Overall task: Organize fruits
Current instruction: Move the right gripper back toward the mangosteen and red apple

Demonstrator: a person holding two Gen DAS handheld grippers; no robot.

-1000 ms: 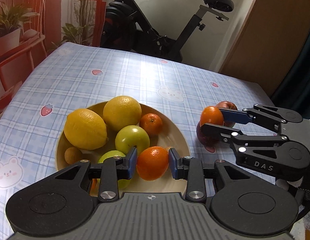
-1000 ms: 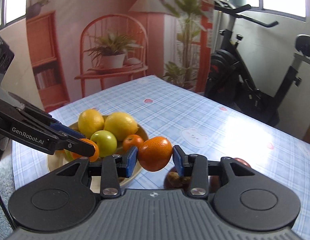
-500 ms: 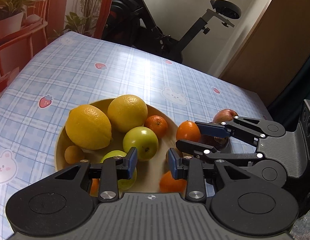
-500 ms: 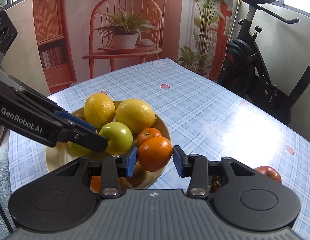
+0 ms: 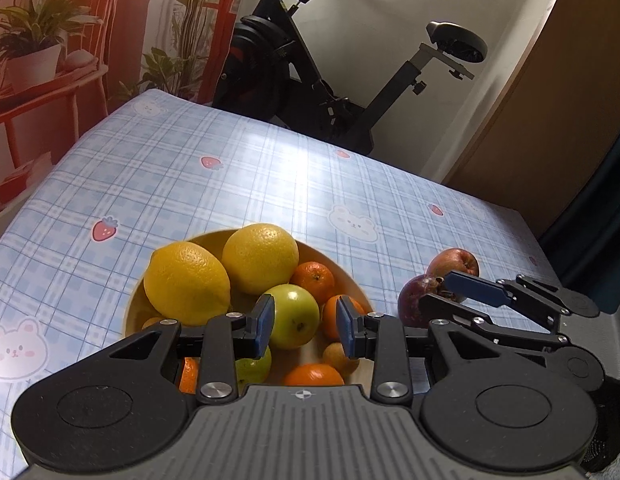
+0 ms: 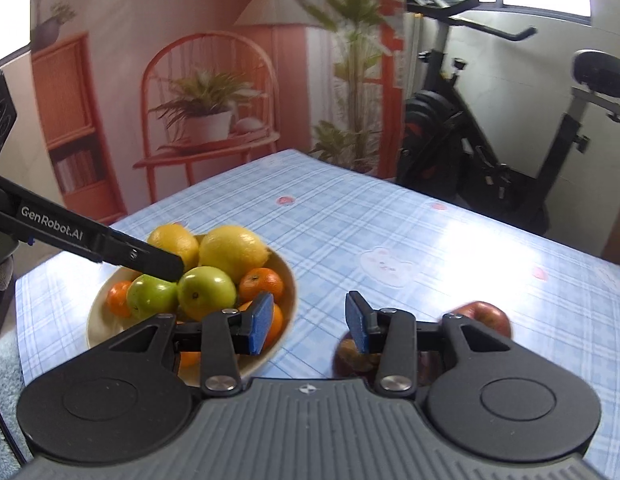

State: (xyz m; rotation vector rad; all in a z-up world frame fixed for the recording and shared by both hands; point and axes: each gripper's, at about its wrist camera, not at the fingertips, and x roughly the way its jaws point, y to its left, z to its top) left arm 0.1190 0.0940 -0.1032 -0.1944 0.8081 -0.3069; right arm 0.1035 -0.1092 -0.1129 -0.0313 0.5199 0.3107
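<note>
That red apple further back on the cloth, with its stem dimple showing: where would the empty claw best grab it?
Around its round middle, pads on opposite flanks. The red apple lies tilted, its dimple facing the far right, beside a darker fruit. The right gripper, its jaws opening and empty, should probably descend from above, because the neighbour crowds one side.

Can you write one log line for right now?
left tool: empty | right tool: opening, empty | bowl: full | apples: on table
</note>
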